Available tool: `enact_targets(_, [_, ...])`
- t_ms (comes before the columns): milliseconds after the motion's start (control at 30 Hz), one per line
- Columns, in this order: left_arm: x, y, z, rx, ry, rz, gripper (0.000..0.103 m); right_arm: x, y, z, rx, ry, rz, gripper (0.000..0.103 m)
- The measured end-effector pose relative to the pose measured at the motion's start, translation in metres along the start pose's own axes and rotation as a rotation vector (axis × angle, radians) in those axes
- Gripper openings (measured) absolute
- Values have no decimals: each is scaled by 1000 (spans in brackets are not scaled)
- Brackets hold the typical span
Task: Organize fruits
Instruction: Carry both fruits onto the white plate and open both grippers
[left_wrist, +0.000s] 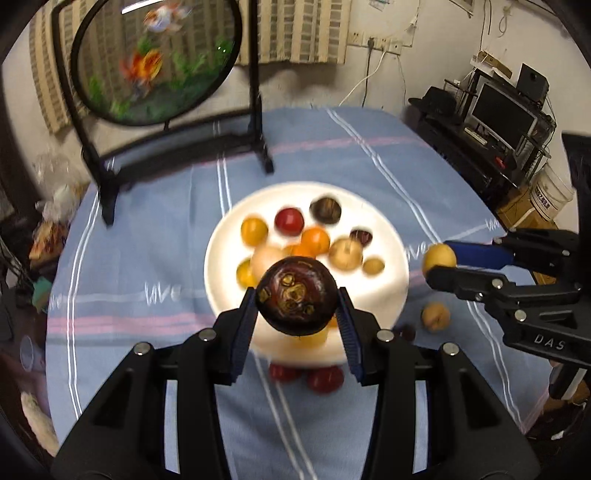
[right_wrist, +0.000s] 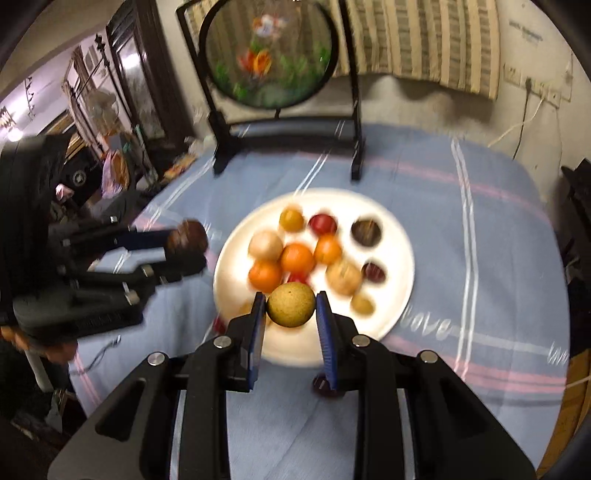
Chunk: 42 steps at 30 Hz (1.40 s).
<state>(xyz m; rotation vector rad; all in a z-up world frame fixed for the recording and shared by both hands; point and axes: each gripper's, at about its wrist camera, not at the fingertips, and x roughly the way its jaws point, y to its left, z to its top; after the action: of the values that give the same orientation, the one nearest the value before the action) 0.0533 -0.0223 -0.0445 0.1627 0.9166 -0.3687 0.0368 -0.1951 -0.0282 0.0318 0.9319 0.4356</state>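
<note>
above the plate's near rim: two round fruits that could roll

over the near rim of the round white plate (left_wrist: 221, 266), your left gripper (left_wrist: 297, 301) pinches a dark purple-brown round fruit (left_wrist: 297, 297); your right gripper (right_wrist: 291, 304), also over the near rim, clamps a speckled yellow-green ball-shaped fruit (right_wrist: 291, 304). both are round, so released from height they could bounce off the crowded plate onto the blue striped cloth (left_wrist: 155, 221), where red fruits (left_wrist: 325, 380) lie by the near rim.

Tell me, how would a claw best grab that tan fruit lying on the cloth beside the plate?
The tan fruit is roundish and sits alone on the tablecloth, apart from the plate. Probably come from above, fingers straddling its widest middle.
</note>
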Motion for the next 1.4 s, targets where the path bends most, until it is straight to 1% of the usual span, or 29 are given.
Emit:
enact_targets(133, [10,-12,24,6,-4,13,43,4,-13,23,17,-32,-15,28])
enact_targets(233, [18,-15,32,0,-1,18,43,14,-20,36,24,-33,-19,28])
enact_targets(367, [32,-12,35,-1,23,24,43,29,-25,43,25,-15,-12,28])
enact_targets(467, [44,-8,36,2,41,49,43,43,-25,48,23,3,-4,28])
enact_targets(533, [51,-6,36,-1,54,50,43,52,-26,49,24,17,3,28])
enact_targets(800, [67,-1,35,17,73,59,44,81,-30,57,23,61,13,28])
enact_targets(867, [70,0,35,19,78,55,44,89,-30,59,19,87,26,28])
enact_targets(900, [71,0,35,17,75,56,44,92,-30,60,18,93,13,28])
enact_targets(933, [70,0,35,20,72,57,47,95,-31,60,20,99,15,30])
enact_targets(967, [71,-1,35,21,71,55,52,98,-31,61,26,109,30,31])
enact_targets(1000, [71,-1,35,23,70,56,54,101,-33,61,37,113,31,31])
enact_targets(1067, [71,-1,34,23,68,58,57,102,-35,62,45,115,26,32])
enact_targets(1233, [68,4,35,1,63,56,57,90,-42,63,63,94,23,32])
enact_targets(1400, [55,6,35,-15,41,55,59,66,-49,59,79,65,5,33])
